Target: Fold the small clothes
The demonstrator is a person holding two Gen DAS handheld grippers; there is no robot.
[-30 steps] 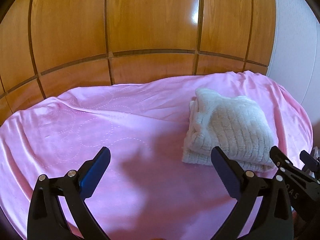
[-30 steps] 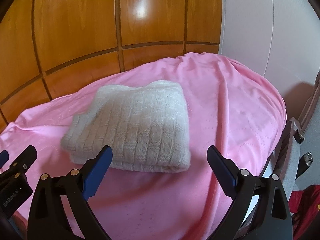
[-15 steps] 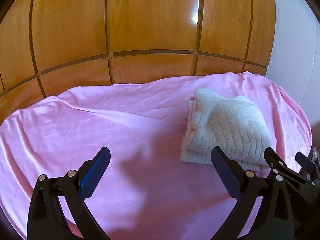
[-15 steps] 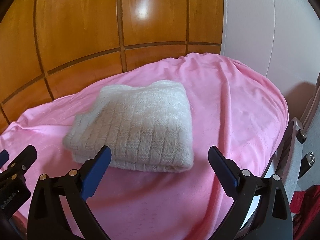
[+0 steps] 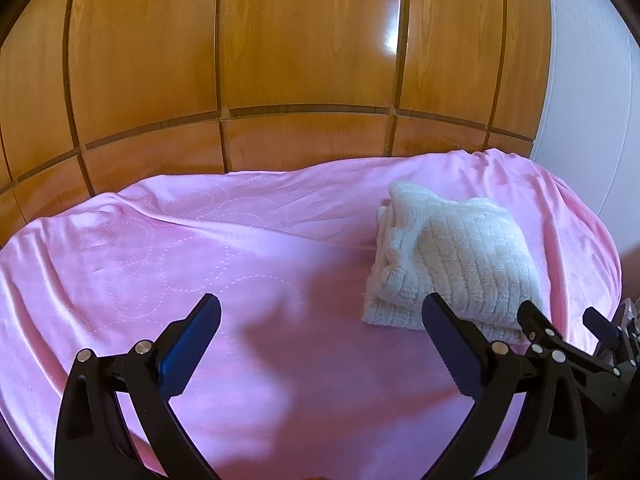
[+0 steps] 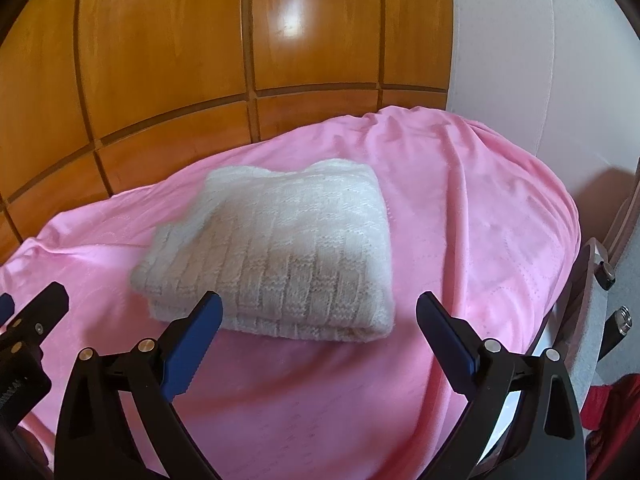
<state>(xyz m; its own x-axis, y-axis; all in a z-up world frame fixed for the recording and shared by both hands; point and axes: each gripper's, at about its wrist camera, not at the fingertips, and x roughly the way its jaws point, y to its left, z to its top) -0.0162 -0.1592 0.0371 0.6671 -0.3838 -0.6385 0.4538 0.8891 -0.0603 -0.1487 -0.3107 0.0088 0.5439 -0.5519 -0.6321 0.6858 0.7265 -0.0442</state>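
Tongs at the bottom of each frame: left gripper [image 5: 320, 322] and right gripper [image 6: 318, 320], both released, jaws spread wide, grasping nothing. Beyond them, pink blanket [image 5: 180, 264]. Folded white knit garment [image 6: 276, 256] lies on it at centre of the right wrist view, at right in the left wrist view. Wood panelling [image 5: 280, 60] fills the top.

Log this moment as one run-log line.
white knit garment: folded, on pink blanket | left gripper: open, empty | right gripper: open, empty

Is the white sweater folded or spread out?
Folded: the white sweater sits as a compact stacked bundle on the pink blanket, layered edges showing.
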